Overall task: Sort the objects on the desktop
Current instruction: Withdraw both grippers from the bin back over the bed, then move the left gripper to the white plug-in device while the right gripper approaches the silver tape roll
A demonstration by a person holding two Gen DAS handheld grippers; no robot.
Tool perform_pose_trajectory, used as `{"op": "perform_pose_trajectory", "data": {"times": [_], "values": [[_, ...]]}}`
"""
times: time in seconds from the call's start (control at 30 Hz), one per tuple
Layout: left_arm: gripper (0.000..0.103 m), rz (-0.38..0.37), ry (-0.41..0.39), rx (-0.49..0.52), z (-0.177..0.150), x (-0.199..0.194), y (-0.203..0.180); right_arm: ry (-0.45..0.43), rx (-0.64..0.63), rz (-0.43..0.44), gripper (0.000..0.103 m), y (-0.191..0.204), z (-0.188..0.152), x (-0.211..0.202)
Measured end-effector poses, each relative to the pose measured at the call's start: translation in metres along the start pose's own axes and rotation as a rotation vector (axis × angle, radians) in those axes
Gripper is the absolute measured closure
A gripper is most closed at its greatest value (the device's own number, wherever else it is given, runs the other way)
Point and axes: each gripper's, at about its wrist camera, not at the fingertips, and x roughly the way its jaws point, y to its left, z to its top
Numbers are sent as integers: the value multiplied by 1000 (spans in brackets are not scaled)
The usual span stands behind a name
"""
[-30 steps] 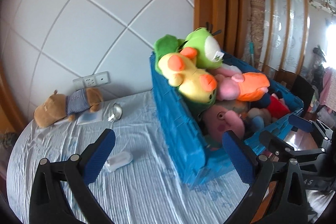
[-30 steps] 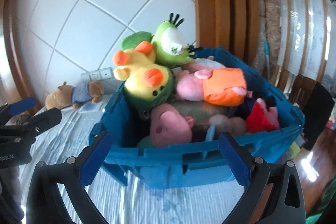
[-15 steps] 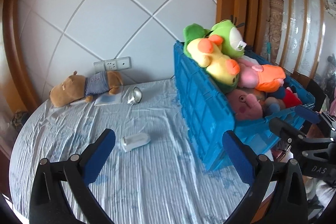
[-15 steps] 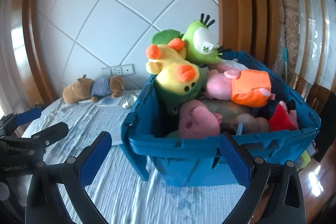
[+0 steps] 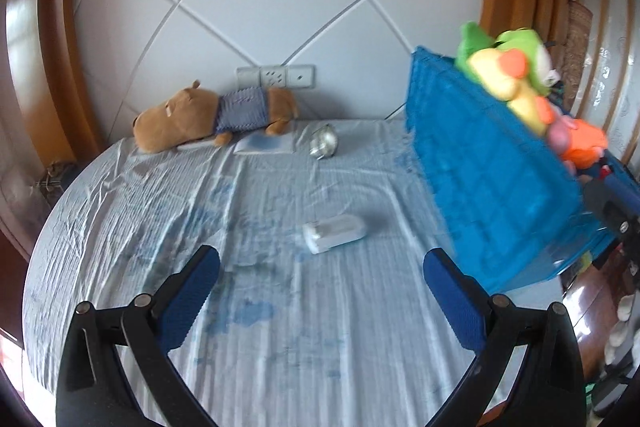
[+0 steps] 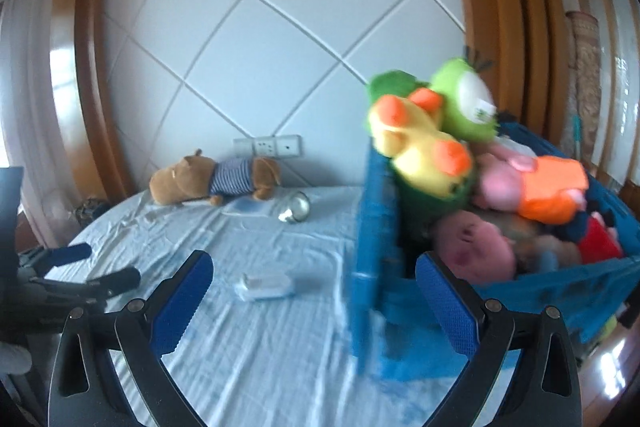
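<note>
Round table (image 5: pixel 120 227) under a wrinkled pale-blue cloth, back edge against a white panelled wall.
Blue crate (image 5: pixel 480 179) at the right edge, heaped above its rim with plush: green toy (image 6: pixel 464 103) and yellow duck (image 6: pixel 424 155) on top, pink pig in orange (image 6: pixel 532 187) and another pink pig (image 6: pixel 472 247) below; more toys beneath, blurred.
Brown plush dog (image 5: pixel 208 115) in a striped shirt, lying on its side along the back edge under the wall sockets (image 5: pixel 276 77).
Flat pale packet (image 5: pixel 264 145) just beside the dog; shiny metal ball (image 5: pixel 323 146) near it.
Small white case (image 5: pixel 334 239) lying mid-table, apart from everything, bare cloth around it.
Left gripper (image 5: pixel 320 287) above the near edge, fingers spread wide, holding nothing.
Right gripper (image 6: pixel 314 291) likewise wide apart and empty, facing the crate's left wall.
</note>
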Motion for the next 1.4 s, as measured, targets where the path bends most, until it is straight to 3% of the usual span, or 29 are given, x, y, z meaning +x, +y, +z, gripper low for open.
{"op": "perform_pose_trajectory", "data": {"times": [0.27, 0.37, 0.57, 0.77, 0.83, 0.97, 1.07, 1.13, 1.4], "values": [[0, -15, 70, 34, 17, 46, 78, 87, 77, -8, 0, 74, 1, 68], [0, -47, 106, 51, 17, 69, 91, 148, 120, -19, 0, 87, -8, 92], [0, -102, 194, 54, 7, 116, 98, 300, 161, -63, 0, 88, -33, 139], [0, -70, 259, 16, 2, 158, 96, 374, 148, -71, 2, 74, -49, 185], [0, -56, 276, 2, 2, 177, 90, 403, 129, -71, 19, 68, -52, 207], [3, -67, 306, -31, -1, 212, 69, 452, 85, -60, 25, 59, -56, 246], [7, -86, 324, -30, -8, 248, 47, 462, 56, -43, 36, 50, -60, 273], [9, -96, 345, -31, -14, 271, 35, 475, 49, -46, 54, 42, -67, 293], [10, -130, 424, -24, -38, 340, 13, 554, 48, -87, 53, 13, -103, 364]]}}
